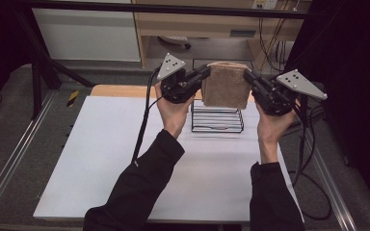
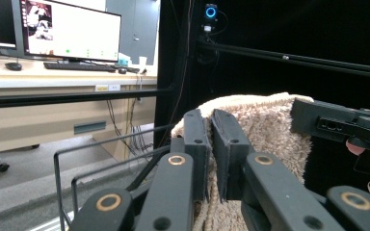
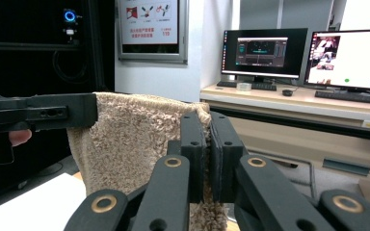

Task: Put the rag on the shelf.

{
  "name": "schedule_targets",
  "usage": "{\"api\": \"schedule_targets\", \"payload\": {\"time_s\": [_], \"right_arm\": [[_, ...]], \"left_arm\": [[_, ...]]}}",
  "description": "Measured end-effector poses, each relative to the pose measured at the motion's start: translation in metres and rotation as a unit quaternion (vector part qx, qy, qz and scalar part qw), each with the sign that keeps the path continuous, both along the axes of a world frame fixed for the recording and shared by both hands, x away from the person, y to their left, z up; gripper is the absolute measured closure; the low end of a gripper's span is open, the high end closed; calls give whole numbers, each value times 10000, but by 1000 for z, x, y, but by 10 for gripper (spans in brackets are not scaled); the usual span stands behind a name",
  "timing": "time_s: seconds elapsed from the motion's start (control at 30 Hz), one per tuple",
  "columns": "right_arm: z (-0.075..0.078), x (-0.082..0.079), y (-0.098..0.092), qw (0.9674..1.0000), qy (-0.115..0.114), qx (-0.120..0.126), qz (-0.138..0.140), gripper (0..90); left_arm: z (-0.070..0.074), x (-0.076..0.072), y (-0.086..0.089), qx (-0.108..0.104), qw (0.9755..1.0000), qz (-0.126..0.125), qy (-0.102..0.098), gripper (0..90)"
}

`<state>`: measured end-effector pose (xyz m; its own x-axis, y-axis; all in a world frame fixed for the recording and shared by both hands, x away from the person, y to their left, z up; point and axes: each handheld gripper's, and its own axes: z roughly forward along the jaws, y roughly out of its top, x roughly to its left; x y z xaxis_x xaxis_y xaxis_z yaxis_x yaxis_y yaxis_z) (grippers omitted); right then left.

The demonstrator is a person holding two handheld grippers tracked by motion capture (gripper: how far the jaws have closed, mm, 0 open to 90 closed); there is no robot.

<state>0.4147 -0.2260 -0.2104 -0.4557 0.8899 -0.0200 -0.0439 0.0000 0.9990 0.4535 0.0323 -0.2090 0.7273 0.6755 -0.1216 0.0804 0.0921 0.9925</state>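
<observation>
1. The left gripper (image 1: pixel 203 76) is clamped on the top left corner of the beige towel (image 1: pixel 225 85); in the left gripper view its jaws sit pressed together with the fluffy cloth (image 2: pixel 270 130) pinched between them.
2. The right gripper (image 1: pixel 248 77) is closed the same way on the opposite top corner, its jaws nipping the towel's (image 3: pixel 130 139) edge in the right gripper view. Holding both upper corners keeps the cloth stretched flat, so it hangs as a neat sheet instead of bunching.
3. The towel hangs in the air between the two grippers, above and just behind the black wire rack (image 1: pixel 218 120) (it looks clear of the wires, though its lower edge is close).
4. The rack stands upright on the white table top (image 1: pixel 101 159), directly under the cloth, probably so the towel can be lowered over a rail or lifted clear without shifting sideways.
5. Both hands are raised level with each other, which keeps the top edge horizontal.
</observation>
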Motion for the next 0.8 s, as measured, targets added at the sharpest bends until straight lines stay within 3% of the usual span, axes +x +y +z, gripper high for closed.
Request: {"api": "schedule_targets", "payload": {"time_s": [0.27, 0.63, 0.8], "right_arm": [[13, 9, -6, 9999, -72, 128, -59, 864], [32, 21, -7, 9998, -171, 109, -91, 864], [37, 29, -5, 9997, -170, 87, -121, 864]], "left_arm": [[13, 7, -7, 3, 9999, 9, -113, 844], [33, 16, -8, -78, 9999, 13, -144, 843], [38, 23, -7, -6, 9999, 53, -146, 843]]}}
